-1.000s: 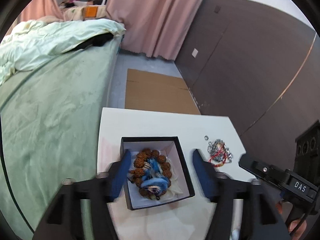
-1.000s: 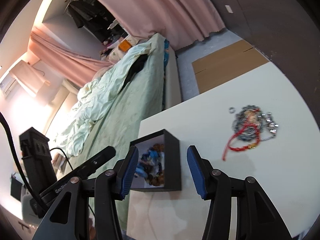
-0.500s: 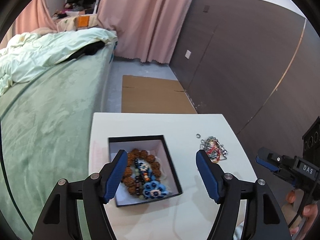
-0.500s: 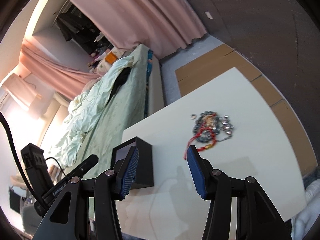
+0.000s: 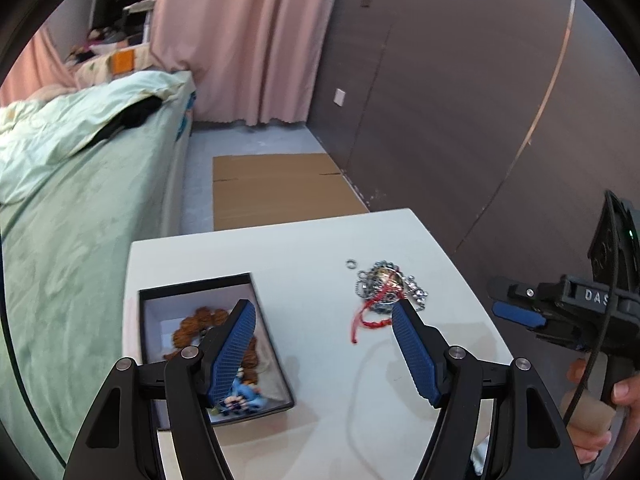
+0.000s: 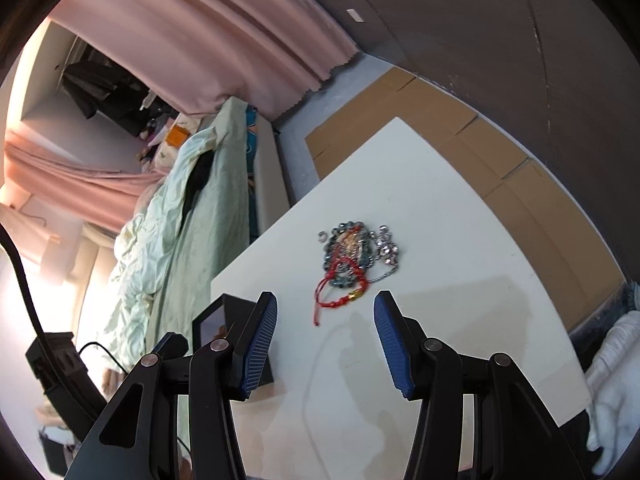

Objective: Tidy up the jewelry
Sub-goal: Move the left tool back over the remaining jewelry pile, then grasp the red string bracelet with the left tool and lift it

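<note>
Between picks: some jewelry boxed, loose pile not yet collected.

Left hand-held gripper (image 5: 322,320) and right hand-held gripper (image 6: 325,312) both gape wide, holding nothing, above the near part of the desk (image 6: 460,264). The black box (image 5: 200,284) by the desk's left edge holds a brown bead bracelet (image 5: 200,320) and a blue piece (image 5: 248,396). The jewelry pile (image 6: 352,252), with its red cord bracelet (image 6: 340,288), lies toward the far right corner. We judge next: lower one gripper, pinch the cord, carry to box.
</note>
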{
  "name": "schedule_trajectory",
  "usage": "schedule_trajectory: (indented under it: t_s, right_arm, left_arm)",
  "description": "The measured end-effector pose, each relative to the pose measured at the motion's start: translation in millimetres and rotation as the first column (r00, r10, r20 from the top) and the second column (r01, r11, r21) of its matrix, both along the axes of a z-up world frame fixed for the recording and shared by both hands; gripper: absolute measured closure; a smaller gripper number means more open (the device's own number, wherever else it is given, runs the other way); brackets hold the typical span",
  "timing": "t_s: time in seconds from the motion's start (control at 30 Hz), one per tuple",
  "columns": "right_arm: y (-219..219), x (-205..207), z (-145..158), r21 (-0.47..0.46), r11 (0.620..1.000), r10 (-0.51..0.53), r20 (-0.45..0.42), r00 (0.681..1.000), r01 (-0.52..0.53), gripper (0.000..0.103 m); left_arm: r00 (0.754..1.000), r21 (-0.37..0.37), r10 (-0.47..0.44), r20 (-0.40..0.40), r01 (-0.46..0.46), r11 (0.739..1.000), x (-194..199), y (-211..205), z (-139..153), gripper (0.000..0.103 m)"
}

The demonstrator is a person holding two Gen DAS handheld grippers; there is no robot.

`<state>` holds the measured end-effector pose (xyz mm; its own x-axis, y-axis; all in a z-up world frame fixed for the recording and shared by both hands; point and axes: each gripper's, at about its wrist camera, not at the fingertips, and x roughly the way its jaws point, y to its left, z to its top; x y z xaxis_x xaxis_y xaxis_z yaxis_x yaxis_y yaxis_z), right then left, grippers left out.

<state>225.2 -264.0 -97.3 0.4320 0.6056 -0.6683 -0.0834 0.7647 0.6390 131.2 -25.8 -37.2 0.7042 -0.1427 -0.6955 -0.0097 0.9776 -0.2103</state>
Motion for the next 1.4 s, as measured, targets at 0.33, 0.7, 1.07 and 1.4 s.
schedule_trajectory:
  t_s: [0.33, 0.7, 1.07, 1.4]
  right_arm:
    - [-10.4, 22.9, -20.1, -0.042, 0.997, -0.061, -0.092, 0.994, 0.058, 0.052]
    - [-14.0, 47.4, -32.7, -0.042, 0.996, -0.085, -0.138, 0.987, 0.08, 0.052]
    - [0.4, 68.5, -46.1, -0.106, 0.993, -0.061, -0.181, 0.982, 0.042, 0.052]
    - [19.3, 74.5, -51.3, -0.169, 0.985, -0.009, -0.162, 0.987, -0.019, 0.052]
  left_arm:
    - [0.994, 0.042, -0.096, -0.052, 0.098, 0.994, 26.7, -34.4, -21.1, 0.054]
    - [0.974, 0.092, -0.16, -0.159, 0.176, 0.98, 61.9, -63.3, -59.7, 0.068]
    - [0.96, 0.109, -0.139, -0.244, 0.169, 0.98, 88.2, -63.1, -92.6, 0.088]
    - [0.981, 0.057, -0.09, -0.17, 0.101, 0.993, 79.9, -42.2, -66.9, 0.102]
